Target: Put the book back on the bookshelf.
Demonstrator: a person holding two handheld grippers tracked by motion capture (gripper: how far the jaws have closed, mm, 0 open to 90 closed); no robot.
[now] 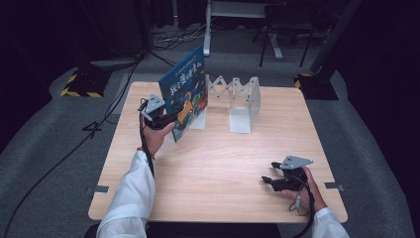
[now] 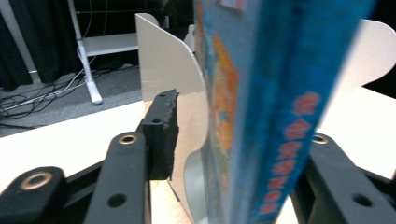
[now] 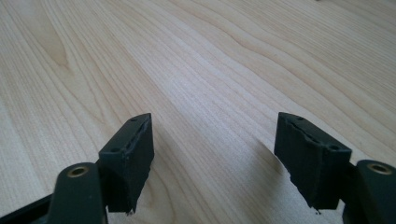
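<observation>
Pale wood makes up your table (image 1: 218, 163), its grain running bare under most of the high view. Toward the far edge stands the white expanding book rack (image 1: 243, 101), its zigzag back linking upright dividers; in the left gripper view one white divider (image 2: 166, 70) rises just behind the book. The blue picture book (image 1: 185, 94) is upright but tilted, its top leaning toward the far side, its lower edge at the rack's left end; whether it rests on the rack's base or the table you cannot tell from here. Your left gripper (image 1: 166, 120) is at the book's near lower corner. In the left gripper view the blue spine (image 2: 280, 112) stands between the jaws, and the left-hand pad (image 2: 161, 133) sits clear of the cover with the divider showing in the gap, so the jaws are apart and not pressing there; the other pad is hidden behind the spine. Your right gripper (image 1: 270, 173) lies low at the table's near right, well apart from the book, its jaws wide with nothing between them, bare wood showing past the pads (image 3: 130, 154).
</observation>
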